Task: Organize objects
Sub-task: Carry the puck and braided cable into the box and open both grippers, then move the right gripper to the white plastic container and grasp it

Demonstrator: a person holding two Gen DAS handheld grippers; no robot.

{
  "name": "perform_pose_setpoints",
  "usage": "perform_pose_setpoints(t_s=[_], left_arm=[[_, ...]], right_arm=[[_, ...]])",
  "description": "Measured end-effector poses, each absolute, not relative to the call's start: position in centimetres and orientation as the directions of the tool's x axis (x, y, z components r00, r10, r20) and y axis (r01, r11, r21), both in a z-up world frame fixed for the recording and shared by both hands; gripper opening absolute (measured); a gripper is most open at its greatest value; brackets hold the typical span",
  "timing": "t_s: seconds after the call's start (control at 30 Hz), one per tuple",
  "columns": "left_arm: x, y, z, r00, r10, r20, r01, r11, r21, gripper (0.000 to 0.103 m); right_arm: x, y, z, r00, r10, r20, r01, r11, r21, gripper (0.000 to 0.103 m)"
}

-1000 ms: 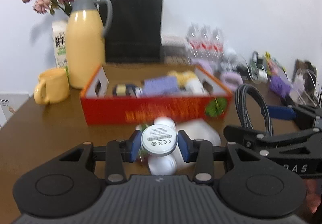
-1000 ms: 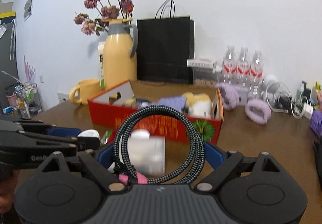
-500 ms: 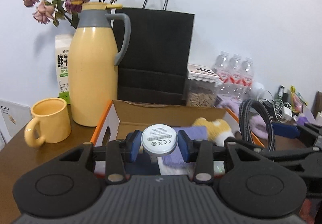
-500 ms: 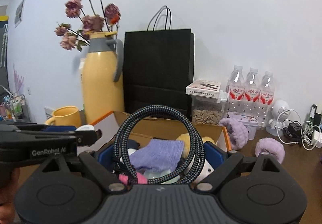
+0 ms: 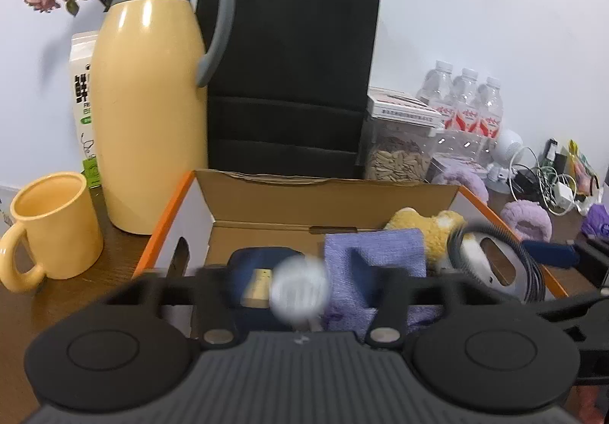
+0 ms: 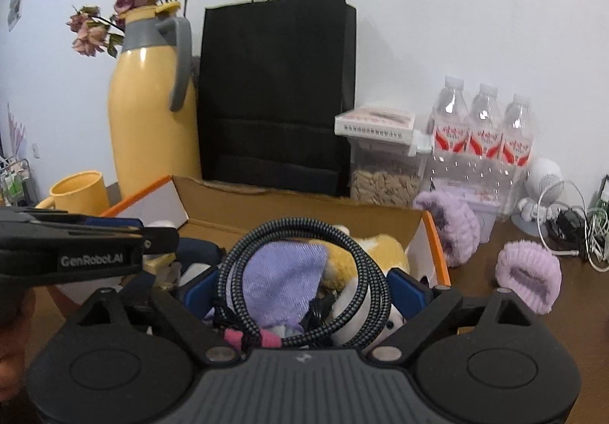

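Both hand-held grippers are now seen over the open cardboard box [image 5: 335, 195], where one second ago they were short of it, in front of its red side.

The left hand-held gripper [image 5: 298, 290] was clamped on the white round puck [image 5: 298, 292] half a second ago; its jaws have just been opening and are now spread wide, with its fingers blurred. The puck is seen blurred between them, no longer pinched, apparently dropping toward the box contents, just over the dark blue item [image 5: 262, 264] and beside the purple cloth [image 5: 375, 252]. This is judged to be a release into the box, so that item's placement is nearly done.

The right hand-held gripper [image 6: 300, 290] has also just been opening a little, and its jaws stand wide. The coiled braided cable [image 6: 304, 271] is seen between the blue pads [image 6: 405, 290]; whether the pads still press on the coil cannot be told. The coil hangs over the purple cloth [image 6: 281, 279] and the yellow plush toy [image 6: 380, 252] inside the box, so its drop is judged to be starting or imminent.

Left on the surface [image 6: 475, 271] outside the box are the purple fuzzy bands [image 6: 527, 277], well apart from both hand-held grippers; they may be next.
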State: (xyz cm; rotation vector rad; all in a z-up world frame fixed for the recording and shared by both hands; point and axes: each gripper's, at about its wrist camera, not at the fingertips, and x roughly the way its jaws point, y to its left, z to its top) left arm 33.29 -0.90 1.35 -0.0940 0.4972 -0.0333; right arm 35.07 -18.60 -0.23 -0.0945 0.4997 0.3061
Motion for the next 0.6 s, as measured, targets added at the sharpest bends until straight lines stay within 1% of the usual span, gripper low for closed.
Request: perform_pose_setpoints(t_s=[0.03,0.07,0.17,0.33,0.6], left_arm=[[33.1,-0.7,1.4,0.887,-0.050,-0.459,0.000,0.994,-0.109,0.103],[32.8,-0.5,1.4,0.900,-0.040,-0.433,-0.013,0.993,-0.118,0.103],[32.9,-0.5,1.3,0.900,-0.030,-0.435,-0.023,0.993,-0.115,0.103],[33.0,-0.7,1.0,0.895,-0.013,-0.446,-0.033,0.995,-0.094,0.103],[31.6,-0.4,1.2,0.908,-0.023,-0.418,-0.020,0.995,-0.099,0.103]], right_arm=[[35.1,-18.6,-0.4,0.830,0.261,-0.493,-0.307,0.952,-0.014,0.101],[35.2,-18.6,-0.6,0.829,0.255,-0.498,-0.302,0.953,-0.014,0.103],[35.1,-18.7,-0.9,0.830,0.236,-0.506,-0.286,0.958,-0.022,0.103],[34.7,-18.9,-0.6,0.841,0.222,-0.494,-0.272,0.962,-0.029,0.103],[33.2,-19.3,-0.3,0.862,0.204,-0.464,-0.253,0.966,-0.045,0.103]])
